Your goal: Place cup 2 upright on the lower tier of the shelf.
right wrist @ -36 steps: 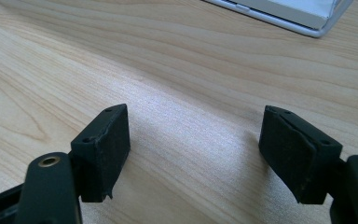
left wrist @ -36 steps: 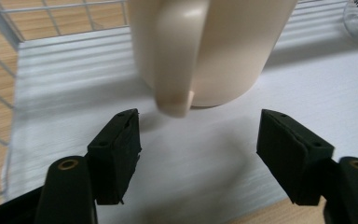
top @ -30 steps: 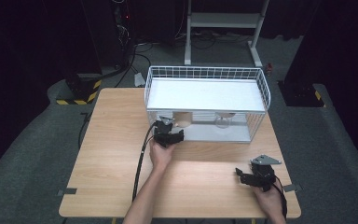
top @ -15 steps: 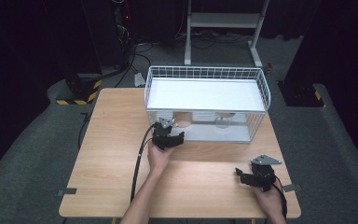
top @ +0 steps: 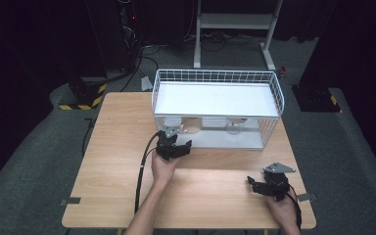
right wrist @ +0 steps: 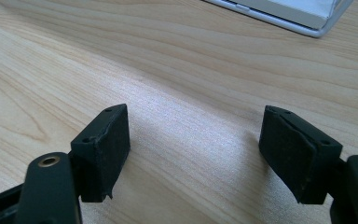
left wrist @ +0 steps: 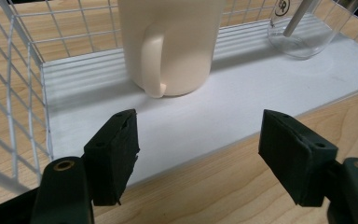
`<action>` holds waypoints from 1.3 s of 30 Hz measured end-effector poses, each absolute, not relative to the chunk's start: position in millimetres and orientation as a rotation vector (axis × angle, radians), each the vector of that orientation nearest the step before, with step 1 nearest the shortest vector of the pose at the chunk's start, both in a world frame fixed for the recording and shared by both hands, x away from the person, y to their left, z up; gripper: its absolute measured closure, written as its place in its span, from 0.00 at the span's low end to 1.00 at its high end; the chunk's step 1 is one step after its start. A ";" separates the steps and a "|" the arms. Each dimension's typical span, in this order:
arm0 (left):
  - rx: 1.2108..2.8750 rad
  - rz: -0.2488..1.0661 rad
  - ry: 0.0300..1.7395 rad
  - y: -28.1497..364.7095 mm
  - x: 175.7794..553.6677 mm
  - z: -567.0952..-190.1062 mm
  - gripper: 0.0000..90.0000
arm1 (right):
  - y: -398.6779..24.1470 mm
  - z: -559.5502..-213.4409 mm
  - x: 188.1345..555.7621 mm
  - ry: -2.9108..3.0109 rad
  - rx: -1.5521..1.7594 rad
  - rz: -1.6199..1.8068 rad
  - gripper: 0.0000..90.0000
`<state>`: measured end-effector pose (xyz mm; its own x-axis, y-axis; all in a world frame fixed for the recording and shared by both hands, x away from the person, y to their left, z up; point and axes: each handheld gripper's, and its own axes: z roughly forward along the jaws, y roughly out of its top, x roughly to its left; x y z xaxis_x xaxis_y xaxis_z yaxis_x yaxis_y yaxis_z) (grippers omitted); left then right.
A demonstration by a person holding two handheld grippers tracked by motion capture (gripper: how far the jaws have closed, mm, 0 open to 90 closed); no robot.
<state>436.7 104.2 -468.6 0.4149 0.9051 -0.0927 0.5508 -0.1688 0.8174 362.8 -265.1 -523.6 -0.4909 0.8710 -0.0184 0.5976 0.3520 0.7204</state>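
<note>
While I am holding the left tongs (left wrist: pixel 198 158) apart and empty at the open front of the white wire rack (top: pixel 274 93), the cream ceramic mug (left wrist: pixel 170 44) is standing upright on its lower shelf, straight ahead, handle facing me. My left hand is much nearer; the right tongs (top: pixel 270 185), also apart and empty, are resting low over the pale wooden worktop (top: pixel 117 127). Mesh is crowding the left; a clear glass (left wrist: pixel 303 28) is standing well off right.

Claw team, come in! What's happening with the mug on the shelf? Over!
Left claw open, facing cream mug, not touching. Right claw open, empty, over bare table. Mug upright on rack's lower shelf, handle toward claw. Nothing between them.
</note>
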 end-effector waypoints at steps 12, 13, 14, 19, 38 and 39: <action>1.846 0.536 1.215 108.1 420.6 -463.1 0.32 | -265.1 -523.6 362.8 2.220 1.286 0.930 0.27; 1.843 0.530 1.220 108.8 419.3 -463.6 0.32 | -265.1 -523.6 362.8 2.220 1.286 0.930 0.27; 1.845 0.532 1.219 109.9 418.3 -464.0 0.32 | -265.1 -523.6 362.8 2.220 1.286 0.930 0.27; 1.842 0.530 1.229 115.7 412.2 -464.8 0.32 | -265.1 -523.6 362.8 2.220 1.286 0.930 0.27; 1.838 0.544 1.218 124.1 389.8 -462.1 0.32 | -265.1 -523.6 362.8 2.219 1.287 0.930 0.27; 1.837 0.547 1.217 124.4 388.7 -462.2 0.32 | -265.1 -523.6 362.8 2.220 1.287 0.930 0.27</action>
